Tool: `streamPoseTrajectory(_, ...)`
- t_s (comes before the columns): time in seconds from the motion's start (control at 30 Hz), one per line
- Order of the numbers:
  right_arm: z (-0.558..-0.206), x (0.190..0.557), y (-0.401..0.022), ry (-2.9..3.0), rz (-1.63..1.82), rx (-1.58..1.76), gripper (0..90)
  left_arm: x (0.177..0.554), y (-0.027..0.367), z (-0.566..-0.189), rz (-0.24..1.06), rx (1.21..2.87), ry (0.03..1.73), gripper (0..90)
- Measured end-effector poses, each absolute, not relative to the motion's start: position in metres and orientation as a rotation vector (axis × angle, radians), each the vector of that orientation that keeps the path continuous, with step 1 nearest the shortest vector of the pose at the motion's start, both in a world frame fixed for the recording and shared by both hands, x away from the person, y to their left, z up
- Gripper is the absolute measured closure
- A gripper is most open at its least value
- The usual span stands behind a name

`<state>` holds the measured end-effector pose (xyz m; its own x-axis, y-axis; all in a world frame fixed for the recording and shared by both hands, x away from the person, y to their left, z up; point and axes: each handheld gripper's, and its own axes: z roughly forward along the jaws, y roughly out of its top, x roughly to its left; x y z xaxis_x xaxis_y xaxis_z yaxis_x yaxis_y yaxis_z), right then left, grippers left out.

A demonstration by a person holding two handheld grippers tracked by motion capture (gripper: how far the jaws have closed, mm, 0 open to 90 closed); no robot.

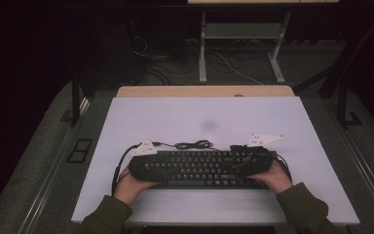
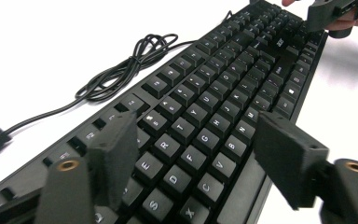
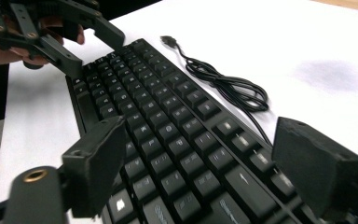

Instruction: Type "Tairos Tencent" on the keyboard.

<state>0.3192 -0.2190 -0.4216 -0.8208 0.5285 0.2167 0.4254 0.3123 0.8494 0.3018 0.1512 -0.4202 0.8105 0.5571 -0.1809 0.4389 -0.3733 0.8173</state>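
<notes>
A black keyboard [image 1: 199,168] lies flat near the front of the white table top [image 1: 204,117], with its coiled black cable [image 1: 195,145] just behind it. My left gripper [image 1: 139,168] is at the keyboard's left end and my right gripper [image 1: 255,163] at its right end. In the left gripper view the jaws of my left gripper [image 2: 203,156] stand open astride the keyboard [image 2: 214,107], one pad over the top row, the other past the front edge. My right gripper [image 3: 205,165] likewise straddles the keyboard [image 3: 168,121], open, pads not pressing.
The cable [image 3: 228,86] ends in a loose USB plug [image 3: 168,41] on the white surface. A wooden strip [image 1: 204,91] borders the table's far edge. Beyond it stand a metal desk frame [image 1: 243,48] and floor cables. A faint grey smudge [image 1: 209,124] marks the middle.
</notes>
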Motion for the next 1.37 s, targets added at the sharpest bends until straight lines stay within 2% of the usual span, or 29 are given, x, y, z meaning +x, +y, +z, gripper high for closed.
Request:
streamPoseTrajectory(0.23,-0.424,0.307,-0.242,2.424,1.524,0.927,15.0,0.292,0.167,-0.419,0.178,1.987,0.762,18.3)
streamPoseTrajectory(0.5,-0.427,0.290,-0.267,2.388,1.501,0.951,15.0,0.283,0.183,-0.421,0.196,1.967,0.801,13.5)
streamPoseTrajectory(0.83,-0.436,0.276,-0.288,2.371,1.466,0.997,15.0,0.281,0.186,-0.423,0.217,1.960,0.821,7.6)
streamPoseTrajectory(1.0,-0.440,0.274,-0.296,2.370,1.450,1.014,15.0,0.282,0.185,-0.424,0.229,1.963,0.831,0.2)
streamPoseTrajectory(1.37,-0.439,0.273,-0.295,2.372,1.458,1.000,15.0,0.283,0.183,-0.427,0.240,1.981,0.839,0.0)
